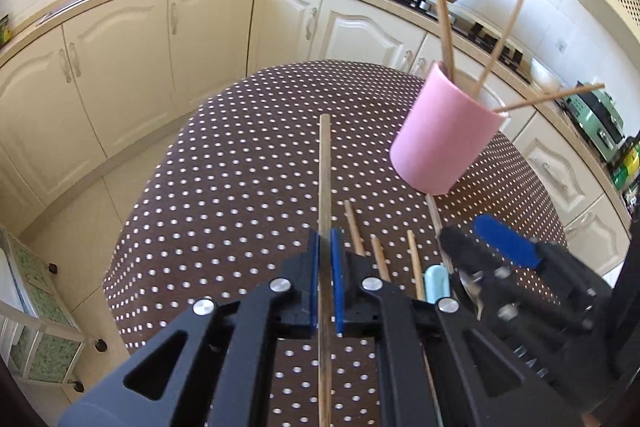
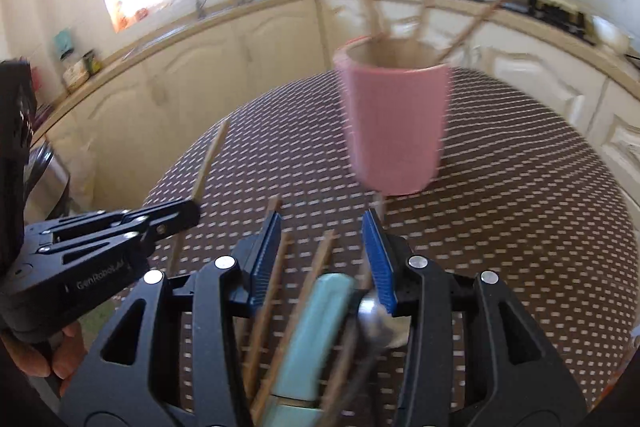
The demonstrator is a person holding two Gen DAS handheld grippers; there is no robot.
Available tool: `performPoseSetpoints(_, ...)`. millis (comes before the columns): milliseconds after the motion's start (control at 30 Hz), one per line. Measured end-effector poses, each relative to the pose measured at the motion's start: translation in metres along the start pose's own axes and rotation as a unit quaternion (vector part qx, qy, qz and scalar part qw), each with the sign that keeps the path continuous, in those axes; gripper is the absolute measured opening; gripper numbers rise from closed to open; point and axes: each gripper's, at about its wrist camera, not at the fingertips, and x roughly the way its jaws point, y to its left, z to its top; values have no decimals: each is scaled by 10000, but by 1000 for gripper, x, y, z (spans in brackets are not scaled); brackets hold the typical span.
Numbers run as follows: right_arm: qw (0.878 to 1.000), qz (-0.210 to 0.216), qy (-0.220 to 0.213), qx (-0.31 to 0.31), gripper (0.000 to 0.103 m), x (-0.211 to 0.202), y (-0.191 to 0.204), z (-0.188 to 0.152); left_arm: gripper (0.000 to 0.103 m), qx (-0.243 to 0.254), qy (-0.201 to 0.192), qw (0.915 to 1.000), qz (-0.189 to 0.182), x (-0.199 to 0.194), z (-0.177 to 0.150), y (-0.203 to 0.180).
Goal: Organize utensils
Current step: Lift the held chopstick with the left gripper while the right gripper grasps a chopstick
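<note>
Chopsticks lie loose on the dotted table (image 1: 224, 163), at the near edge just right of centre; one chopstick (image 1: 325, 187) is off the cloth, clenched between the blue pads of the left gripper (image 1: 326, 267), running from the near edge out past the fingertips and pointing far; to its right three more sticks (image 1: 354, 227) rest side by side on the cloth, with a pale blue handle (image 1: 435, 283) beside them and a metal spoon (image 2: 374, 311) next to that; the right gripper (image 2: 326, 247) hangs over this group with its jaws apart, pads touching nothing, the sticks and handle lying below the gap; farther off and to the right stands the pink cup (image 1: 448, 139), upright on the table, holding three chopsticks (image 1: 442, 15) that lean out over its rim; a hand (image 2: 44, 355) grips the left tool at the near left of the right view.
</note>
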Motion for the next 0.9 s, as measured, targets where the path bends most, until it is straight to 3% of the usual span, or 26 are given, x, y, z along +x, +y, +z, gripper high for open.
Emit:
performPoseSetpoints(133, 9983, 298, 485, -84, 42, 23, 18, 6, 6, -160, 11, 9999, 56, -1, 2, 14)
performPoseSetpoints(267, 9950, 470, 871, -105, 35, 43, 28, 13, 6, -332, 15, 9994, 40, -2, 2, 31)
performPoseSetpoints(500, 9887, 688, 1328, 83, 26, 56, 35, 17, 6, -472, 23, 9989, -15, 0, 4, 47)
performPoseSetpoints(833, 9839, 464, 1709, 221, 23, 67, 35, 15, 6, -502, 122, 9986, -135, 11, 4, 46)
performPoseSetpoints(900, 9843, 379, 1716, 170, 18, 69, 37, 18, 6, -477, 140, 9987, -149, 12, 4, 46)
